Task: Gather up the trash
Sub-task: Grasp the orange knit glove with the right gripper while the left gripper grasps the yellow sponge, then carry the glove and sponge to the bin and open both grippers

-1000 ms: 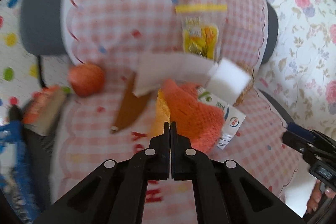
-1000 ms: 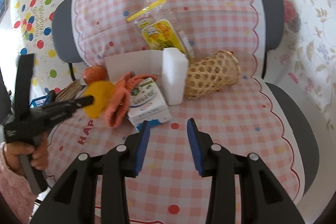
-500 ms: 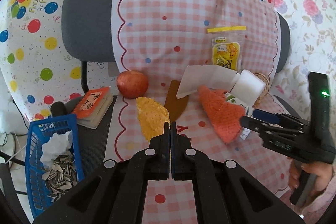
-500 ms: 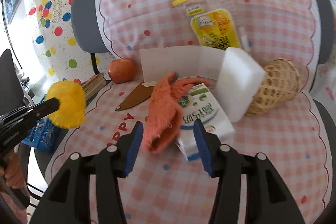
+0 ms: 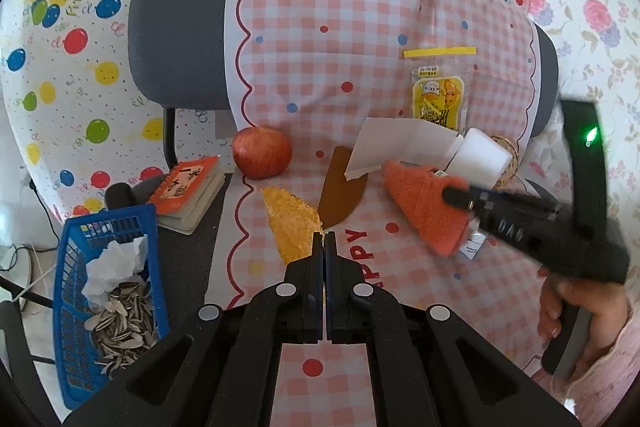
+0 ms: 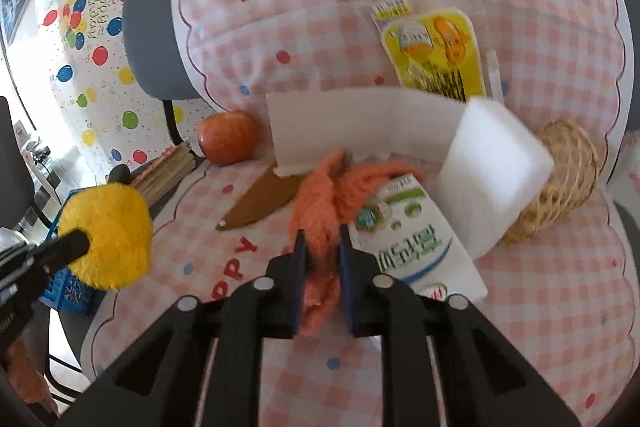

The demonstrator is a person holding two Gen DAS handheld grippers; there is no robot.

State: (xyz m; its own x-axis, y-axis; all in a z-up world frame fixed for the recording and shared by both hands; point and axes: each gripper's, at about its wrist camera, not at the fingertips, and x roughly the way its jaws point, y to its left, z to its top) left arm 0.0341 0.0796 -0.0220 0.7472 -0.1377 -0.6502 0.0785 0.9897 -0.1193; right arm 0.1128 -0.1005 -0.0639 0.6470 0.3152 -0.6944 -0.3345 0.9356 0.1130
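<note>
Now my right gripper [image 6: 322,243] has just closed on the fuzzy orange cloth [image 6: 320,199] on the pink checked chair cover [image 6: 520,327]; my left gripper [image 5: 324,241] pinches the fuzzy yellow cloth [image 5: 292,223].

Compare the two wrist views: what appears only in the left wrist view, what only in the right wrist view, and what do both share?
Only the left wrist view shows the inside of the blue basket, with crumpled paper and seed shells.

Only the right wrist view shows the milk carton face clearly and most of the wicker basket.

Both show the apple, orange cloth, yellow cloth, white sponge and snack packet.
</note>
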